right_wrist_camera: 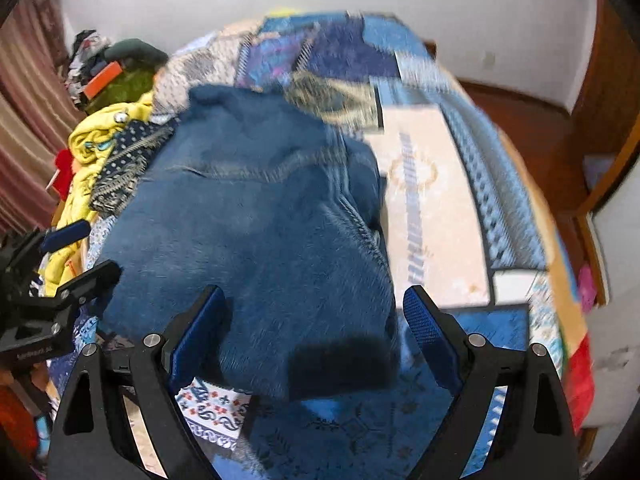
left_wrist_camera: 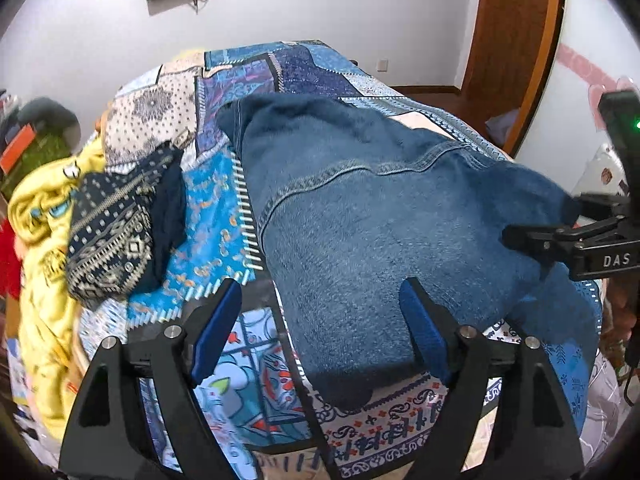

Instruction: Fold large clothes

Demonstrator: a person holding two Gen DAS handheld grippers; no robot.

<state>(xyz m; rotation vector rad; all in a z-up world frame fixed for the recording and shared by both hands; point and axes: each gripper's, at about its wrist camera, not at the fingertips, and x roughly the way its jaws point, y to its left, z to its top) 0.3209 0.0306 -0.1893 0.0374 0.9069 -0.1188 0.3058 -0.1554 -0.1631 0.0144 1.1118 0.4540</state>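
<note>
- Blue fleece garment (left_wrist_camera: 360, 216) lies across the patchwork bedspread (left_wrist_camera: 224, 200), bunched, denim-look seams on top; near hem with a dark cuff close to the bed's near edge. Right wrist view is motion-blurred, so fine creases there cannot be read.
- Far left: pile of other clothes, a yellow garment (left_wrist_camera: 44, 216) and a navy patterned one (left_wrist_camera: 116, 232), just beside the fleece's left edge. Risk: a wide sweep leftward could drag the fold into this pile.
- Left gripper (left_wrist_camera: 316, 320): fingers spread, nothing between them, hovering over the near left hem. Risk: the thick pile may let the pads catch only the top layer, so the fold comes up lopsided.
- Right gripper (right_wrist_camera: 314, 320): fingers spread and empty, above the near hem by the dark cuff (right_wrist_camera: 340, 364). Risk: a bite too deep could pinch the bedspread together with the fleece.
- Right: the fleece's right edge looks doubled under; judged likely to trap a crease if folded as is.
</note>
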